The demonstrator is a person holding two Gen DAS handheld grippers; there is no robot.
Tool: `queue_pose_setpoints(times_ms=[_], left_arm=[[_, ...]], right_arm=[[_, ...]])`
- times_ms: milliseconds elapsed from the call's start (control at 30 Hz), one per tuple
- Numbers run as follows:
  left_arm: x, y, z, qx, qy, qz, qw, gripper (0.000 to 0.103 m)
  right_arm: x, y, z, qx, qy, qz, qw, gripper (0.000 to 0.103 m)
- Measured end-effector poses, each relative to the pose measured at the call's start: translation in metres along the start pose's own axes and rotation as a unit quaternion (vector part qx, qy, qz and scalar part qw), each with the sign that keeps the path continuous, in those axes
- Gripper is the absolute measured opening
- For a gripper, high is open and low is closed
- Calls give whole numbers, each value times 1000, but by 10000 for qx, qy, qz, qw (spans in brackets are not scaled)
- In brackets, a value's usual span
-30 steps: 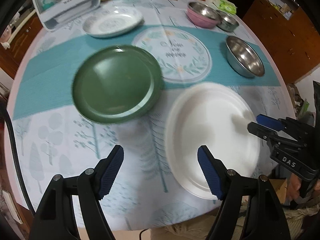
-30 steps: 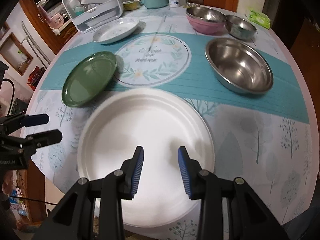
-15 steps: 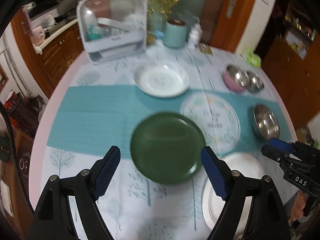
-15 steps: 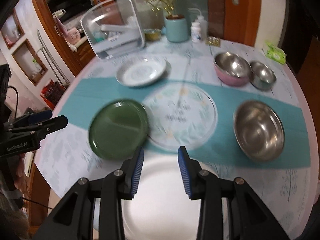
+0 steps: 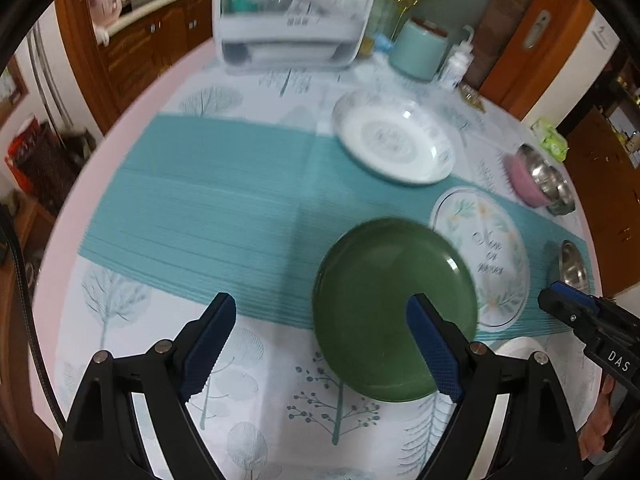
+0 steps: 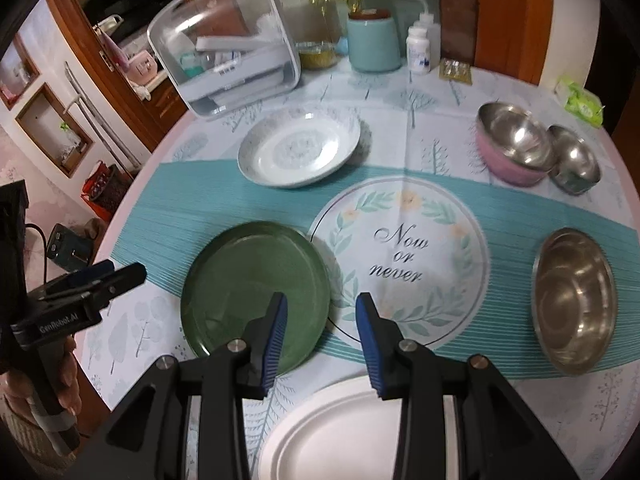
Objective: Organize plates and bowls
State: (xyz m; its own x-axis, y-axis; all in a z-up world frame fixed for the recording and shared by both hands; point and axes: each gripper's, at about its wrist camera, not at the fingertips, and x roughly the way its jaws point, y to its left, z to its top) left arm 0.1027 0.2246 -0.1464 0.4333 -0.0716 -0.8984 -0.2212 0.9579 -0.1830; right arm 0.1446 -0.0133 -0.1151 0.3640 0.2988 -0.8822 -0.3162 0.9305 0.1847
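A green plate (image 5: 394,308) (image 6: 256,296) lies near the front left of the round table. A white plate (image 6: 352,436) (image 5: 516,350) lies at the front edge. A patterned white dish (image 5: 394,148) (image 6: 298,152) sits further back. A steel bowl (image 6: 574,300) (image 5: 574,266) stands at the right. A pink bowl (image 6: 512,146) (image 5: 528,182) and a small steel bowl (image 6: 574,164) stand at the back right. My left gripper (image 5: 320,344) is open and empty above the table. My right gripper (image 6: 322,340) is open and empty above the white plate.
A clear storage box (image 6: 228,44) (image 5: 292,12) stands at the back left. A teal jar (image 6: 372,42), white bottles (image 6: 418,52) and a green packet (image 6: 580,100) line the back edge. A teal runner (image 5: 208,208) crosses the table with a round printed emblem (image 6: 400,256).
Both grippers have lifted and pulled back from the plates, so the whole table shows. The left view has swung left. Both grippers stay open and empty.
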Motion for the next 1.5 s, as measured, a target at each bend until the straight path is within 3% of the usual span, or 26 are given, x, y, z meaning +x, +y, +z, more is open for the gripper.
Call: queue_pose_setpoints(times_ms=[267,433,567,633,767,833,1033,1267,1500], left_arm=[[52,8,-10,-153,463,-302,9984,85],[71,5,-12,-145,675,-409,9968,80],[82,6,-11,-166,830,-557,9948,64],[86,6,-8,-180,860,-634,9941,61],[91,4,-4,-132,985,-856,9914,35],[92,5,-3,-128,1013,-853,9911,33],[94,9,-2,-137,1031,-769,9916,13],[90,15,-7,-241,1083,-838,9903,11],[57,3,-5,-87,904,-873,9920,11]], right_arm=[[50,-2,-3,117,539,89,9984,35],[70,-6,-2,216,763,215,9966,23],[79,-9,-1,283,850,298,9955,18],[82,-10,0,307,867,303,9953,15],[87,-15,2,354,907,313,9948,9],[89,-16,3,343,911,298,9948,4],[90,-19,4,349,855,336,9952,4],[87,-20,3,408,860,326,9949,3],[58,-22,1,437,688,382,9959,3]])
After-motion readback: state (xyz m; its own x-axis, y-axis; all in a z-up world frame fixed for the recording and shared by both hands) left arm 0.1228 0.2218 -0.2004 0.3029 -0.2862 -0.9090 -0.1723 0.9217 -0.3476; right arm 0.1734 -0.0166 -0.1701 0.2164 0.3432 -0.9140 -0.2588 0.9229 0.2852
